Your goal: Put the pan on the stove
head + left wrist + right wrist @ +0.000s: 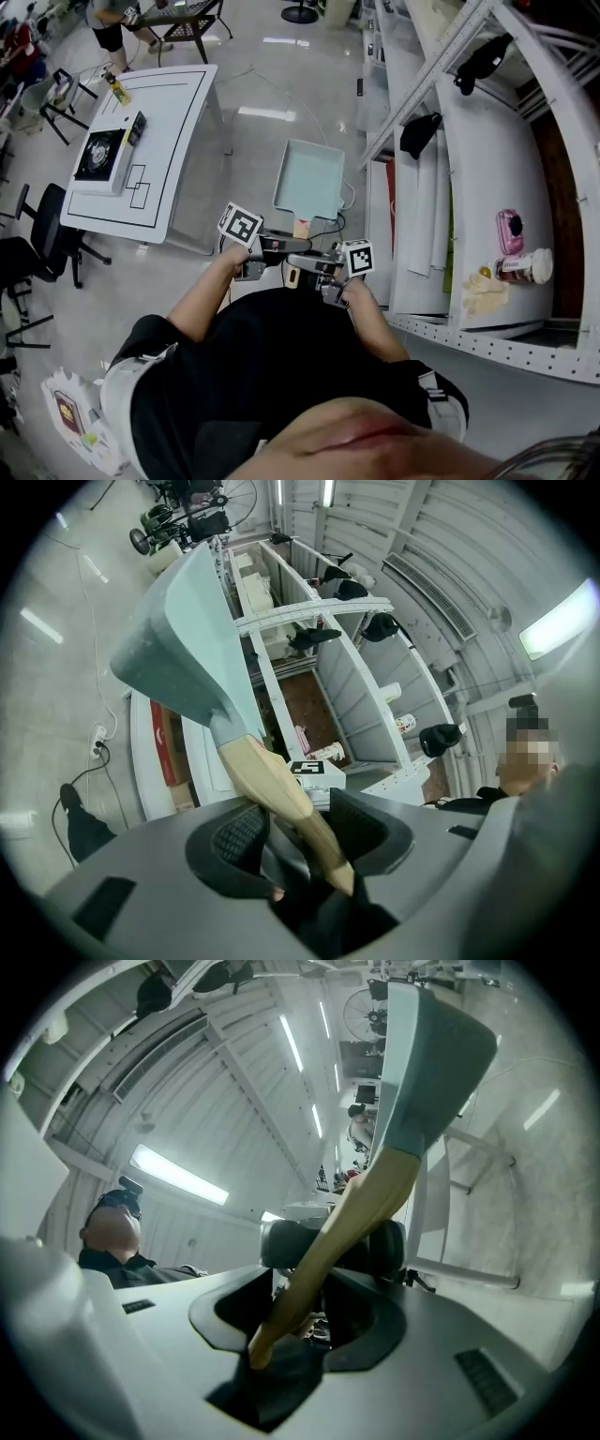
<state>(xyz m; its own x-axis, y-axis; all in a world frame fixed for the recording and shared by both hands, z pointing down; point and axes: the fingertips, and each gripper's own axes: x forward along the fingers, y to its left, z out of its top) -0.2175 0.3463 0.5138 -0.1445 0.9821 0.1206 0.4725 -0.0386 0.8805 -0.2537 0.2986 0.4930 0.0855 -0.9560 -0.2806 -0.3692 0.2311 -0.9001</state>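
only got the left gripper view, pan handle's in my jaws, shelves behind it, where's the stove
Observer: The head view shows the stove on a white table, off to the left of the pan.
Operator: is the right gripper on the handle too
Observer: Yes, the right gripper is closed on the wooden handle as well, facing yours from the other side.
Operator: pan over the table yet
Observer: No, it hangs over the floor, between the table and the shelves.
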